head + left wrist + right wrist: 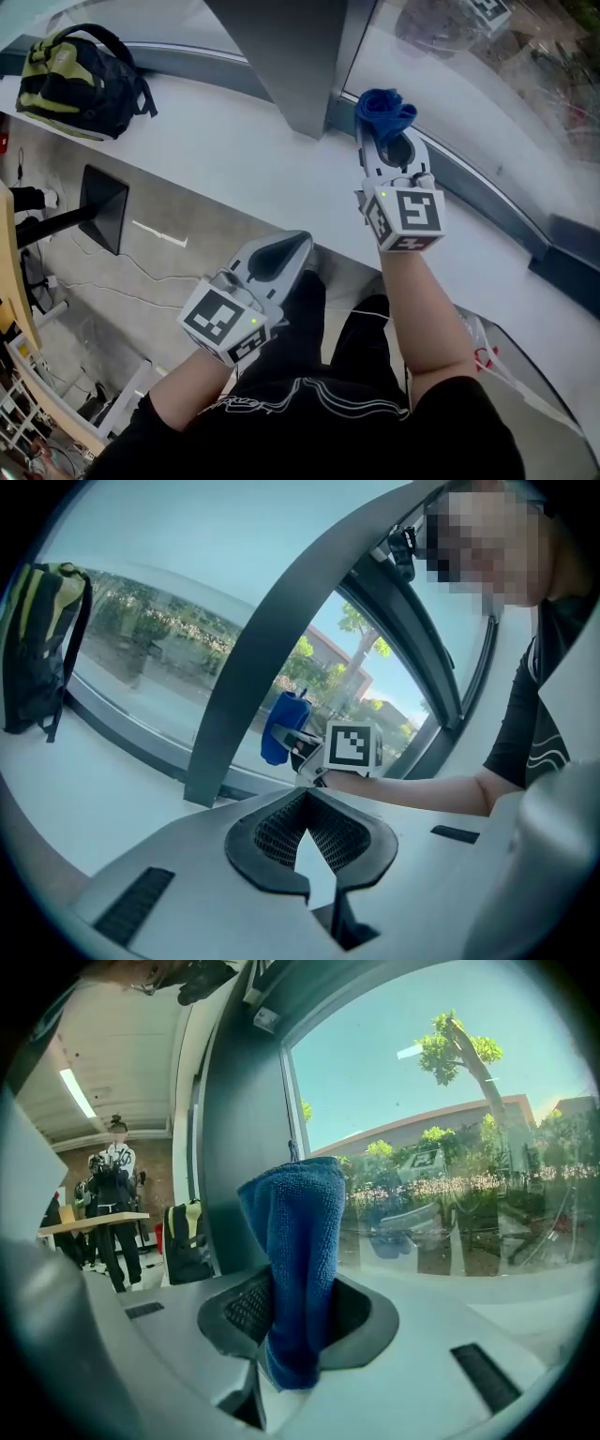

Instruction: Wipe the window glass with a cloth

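Observation:
A blue cloth (382,111) is pinched in my right gripper (380,129), which is held over the white sill close to the window glass (487,84) beside the grey mullion (291,56). Seen from the right gripper view, the cloth (298,1269) stands up between the shut jaws with the glass (441,1147) just ahead. My left gripper (298,246) hangs lower, off the sill's near edge, jaws shut and empty. From the left gripper view its tip (307,829) points at the cloth (281,726) and the right gripper (298,745).
A black and yellow backpack (80,80) lies on the white sill (216,141) at the far left. A dark monitor stand (98,206) and cables sit on the floor below. A person stands by a desk (112,1194) far back in the room.

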Demonstrator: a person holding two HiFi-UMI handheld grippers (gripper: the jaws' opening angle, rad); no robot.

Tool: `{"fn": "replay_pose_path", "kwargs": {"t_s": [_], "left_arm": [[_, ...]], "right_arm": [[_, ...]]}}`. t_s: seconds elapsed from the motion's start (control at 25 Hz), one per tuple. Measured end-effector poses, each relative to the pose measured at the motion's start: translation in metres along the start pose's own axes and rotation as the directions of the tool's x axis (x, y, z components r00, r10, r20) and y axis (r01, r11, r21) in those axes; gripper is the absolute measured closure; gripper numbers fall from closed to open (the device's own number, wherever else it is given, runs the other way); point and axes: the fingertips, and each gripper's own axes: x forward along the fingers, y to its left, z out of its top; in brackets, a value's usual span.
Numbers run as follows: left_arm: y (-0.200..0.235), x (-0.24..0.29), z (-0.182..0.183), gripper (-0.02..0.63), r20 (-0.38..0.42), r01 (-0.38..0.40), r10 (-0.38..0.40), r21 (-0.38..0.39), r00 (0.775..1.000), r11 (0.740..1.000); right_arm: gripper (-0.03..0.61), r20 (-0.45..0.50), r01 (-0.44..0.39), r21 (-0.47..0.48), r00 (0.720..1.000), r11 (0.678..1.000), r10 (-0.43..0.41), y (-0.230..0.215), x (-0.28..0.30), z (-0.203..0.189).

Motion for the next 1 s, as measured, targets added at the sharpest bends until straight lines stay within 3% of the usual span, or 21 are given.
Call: {"fn": "replay_pose_path", "kwargs": {"t_s": [0.44,1.0], "left_arm": [[0.026,-0.009,-0.006,0.609,0.001,-0.015,0.015,-0.023,1.0,1.0],[0.02,0.003,-0.008,0.609,-0.022,0.004,-0.004,-0.01,1.0,1.0]], "right_arm": [[0.486,0.028,0.062,0.009,0.998,0.998,-0.063,-0.007,0.053,0.007],[0.486,0.034,0.115,-0.001,0.993,0.993,-0.115,-0.025,0.056,0.003]]}}
